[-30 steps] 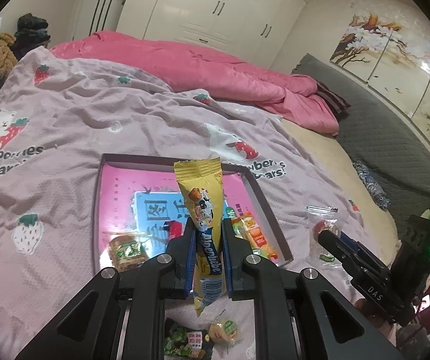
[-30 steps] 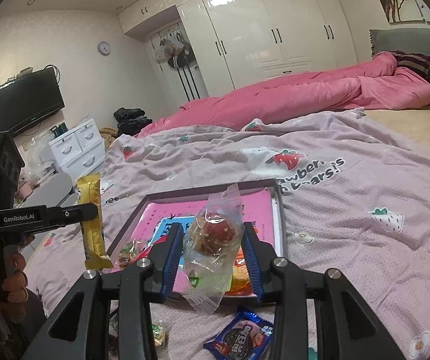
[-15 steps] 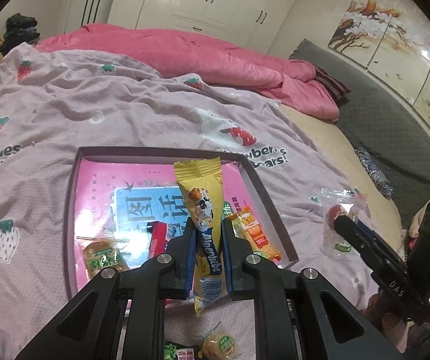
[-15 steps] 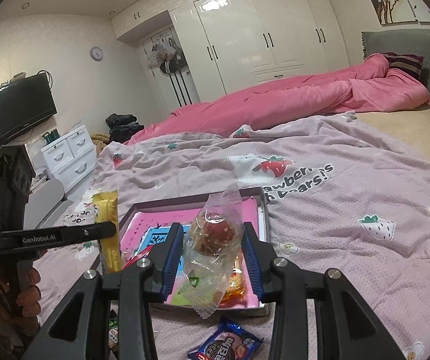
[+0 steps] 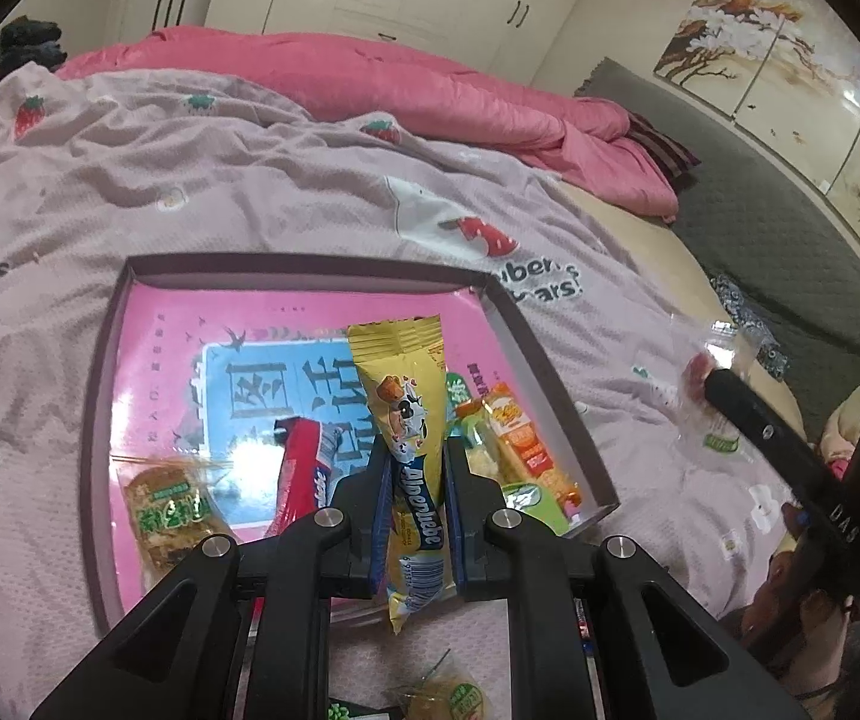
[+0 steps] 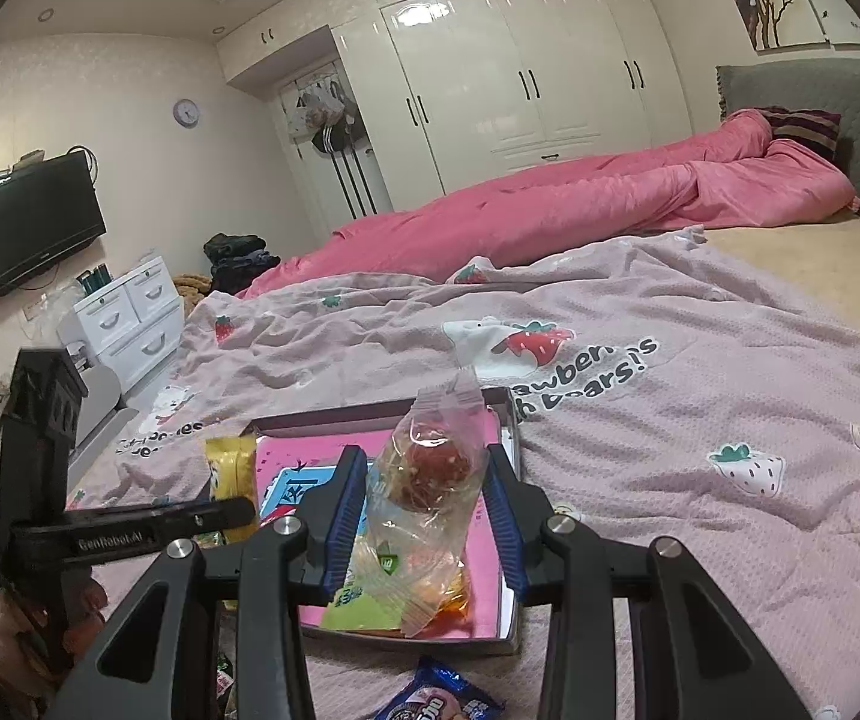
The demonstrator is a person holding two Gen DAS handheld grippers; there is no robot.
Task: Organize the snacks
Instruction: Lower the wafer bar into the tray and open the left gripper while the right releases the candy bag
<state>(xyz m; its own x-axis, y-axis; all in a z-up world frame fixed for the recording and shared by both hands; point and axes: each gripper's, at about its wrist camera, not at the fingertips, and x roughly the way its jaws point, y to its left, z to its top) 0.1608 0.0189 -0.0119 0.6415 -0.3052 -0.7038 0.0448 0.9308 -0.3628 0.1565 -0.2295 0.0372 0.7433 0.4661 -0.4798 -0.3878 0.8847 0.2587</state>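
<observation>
My left gripper (image 5: pixel 414 480) is shut on a yellow Alpenliebe candy stick (image 5: pixel 402 396), which stands upright over the near part of the pink box tray (image 5: pixel 303 267). Inside the tray lie a green-labelled cake pack (image 5: pixel 168 510), a red wrapper (image 5: pixel 303 468) and an orange snack bar (image 5: pixel 523 450). My right gripper (image 6: pixel 426 498) is shut on a clear bag with a red candied fruit (image 6: pixel 430 471), held above the tray's (image 6: pixel 508 420) right side. The left gripper (image 6: pixel 231 513) with its yellow stick (image 6: pixel 231 474) shows at the left of the right wrist view.
A blue cookie pack (image 6: pixel 436 702) and small green-labelled snacks (image 5: pixel 448 696) lie on the purple strawberry blanket (image 5: pixel 249 180) in front of the tray. A pink duvet (image 6: pixel 550 210) lies across the far side of the bed. A hand (image 6: pixel 3 624) grips the left tool.
My left gripper has come down and forward with the yellow stick, so the tray fills more of its view. The right gripper with the fruit bag has stayed almost still.
</observation>
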